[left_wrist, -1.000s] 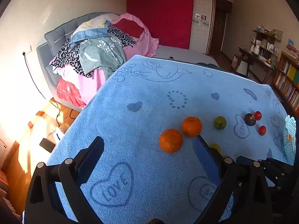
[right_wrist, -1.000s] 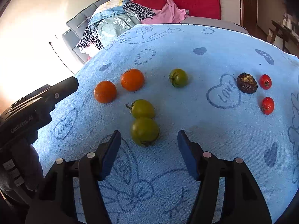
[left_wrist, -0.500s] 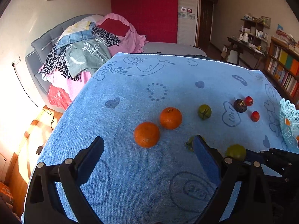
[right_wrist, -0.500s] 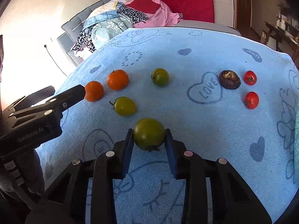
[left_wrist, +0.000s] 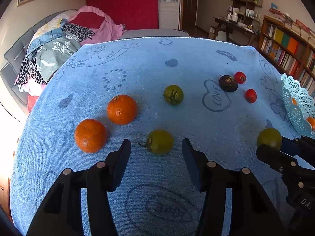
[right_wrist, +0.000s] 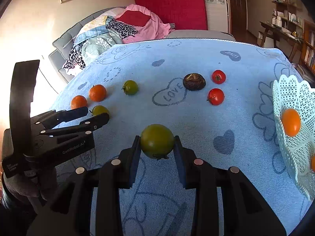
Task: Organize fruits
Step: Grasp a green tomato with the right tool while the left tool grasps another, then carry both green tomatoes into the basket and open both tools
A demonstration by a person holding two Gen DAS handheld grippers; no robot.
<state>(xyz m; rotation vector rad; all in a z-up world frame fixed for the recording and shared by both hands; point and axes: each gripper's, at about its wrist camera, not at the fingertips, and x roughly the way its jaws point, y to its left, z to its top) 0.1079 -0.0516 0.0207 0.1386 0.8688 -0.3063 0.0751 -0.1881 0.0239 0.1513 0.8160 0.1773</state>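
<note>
- Gripping a green tomato [right_wrist: 157, 140], the right gripper [right_wrist: 157, 147] has both fingers pressed against the fruit's sides; tomato looks lifted clear of the blue towel [right_wrist: 196, 59].
- Left gripper [left_wrist: 156, 150] spread wide, holding nothing; a second green tomato [left_wrist: 159, 141] lies on the towel between its fingertips, touching neither.
- Third green tomato [left_wrist: 173, 94] sits farther back, near mid-towel.
- Two oranges [left_wrist: 90, 135] [left_wrist: 122, 109] rest close together on the left side of the towel, just left of the left gripper's fingers.
- Two small red tomatoes [right_wrist: 216, 96] [right_wrist: 218, 76] lie right of centre; a dark brown wrinkled fruit [right_wrist: 194, 81] sits just beside the rear one, next to a "LOVE" heart print.
- Pale blue lattice basket [right_wrist: 291, 90] stands at the towel's right edge with an orange fruit [right_wrist: 291, 122] inside; another orange shape low in the basket is only partly visible.
- Bed with heaped clothes [right_wrist: 110, 31] lies beyond the towel.
</note>
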